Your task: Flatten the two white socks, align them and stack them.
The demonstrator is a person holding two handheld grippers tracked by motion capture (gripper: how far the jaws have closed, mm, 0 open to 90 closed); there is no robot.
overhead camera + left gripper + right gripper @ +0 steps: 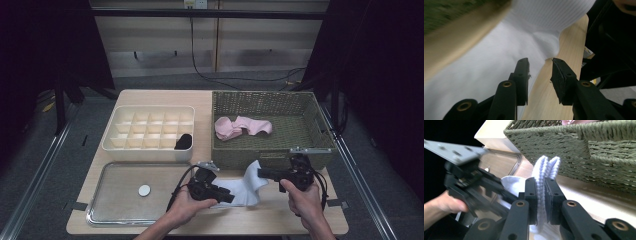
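Observation:
A white sock [247, 187] lies on the wooden table in front of the basket, one end raised. My right gripper [261, 173] is shut on that raised cuff; in the right gripper view the ribbed cuff [546, 167] is pinched between the jaws of the right gripper [541, 180]. My left gripper [230, 198] is over the sock's lower end. In the left gripper view the left gripper [540, 61] has its jaws apart with bare wood between them, and the sock [499, 62] lies beside and behind one jaw. The pads do not press on it.
A green wicker basket [260, 157] at the back right holds a pink sock [242, 126]. A white compartment organiser [150, 109] at the back left has a black item [183, 141] in one cell. A metal tray [120, 220] with a white disc [144, 190] sits front left.

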